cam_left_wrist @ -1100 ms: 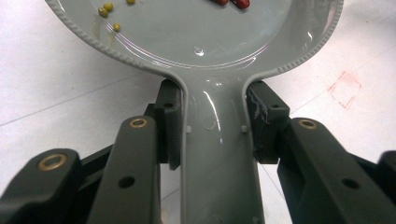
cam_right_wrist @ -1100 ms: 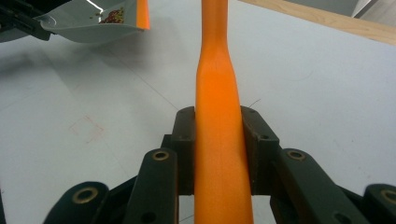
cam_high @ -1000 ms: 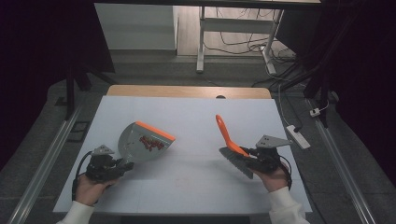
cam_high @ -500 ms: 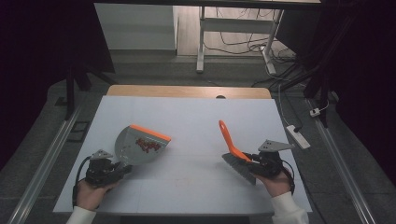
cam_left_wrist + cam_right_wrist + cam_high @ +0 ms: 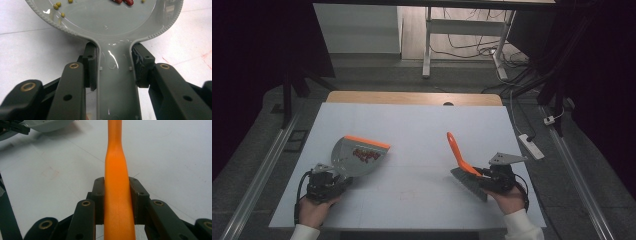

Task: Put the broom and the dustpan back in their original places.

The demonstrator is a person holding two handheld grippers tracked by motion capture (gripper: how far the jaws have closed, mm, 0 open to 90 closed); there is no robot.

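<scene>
Left claw [image 5: 337, 175] grasps a grey dustpan [image 5: 357, 157] at lower left; its beans [image 5: 125, 2] are cut off. Right claw [image 5: 484, 175] clenches an orange brush [image 5: 459, 157], bristles half-hidden.

There is one grey dustpan [image 5: 357, 159] with an orange edge, and one brush [image 5: 464, 170] with an orange handle. In the dustpan lie four small green beans [image 5: 58, 4] in the left gripper view and two red pieces [image 5: 123, 1], partly cut off. There are two tongs, left [image 5: 326, 181] and right [image 5: 492, 177], over one tabletop [image 5: 422, 125].
</scene>
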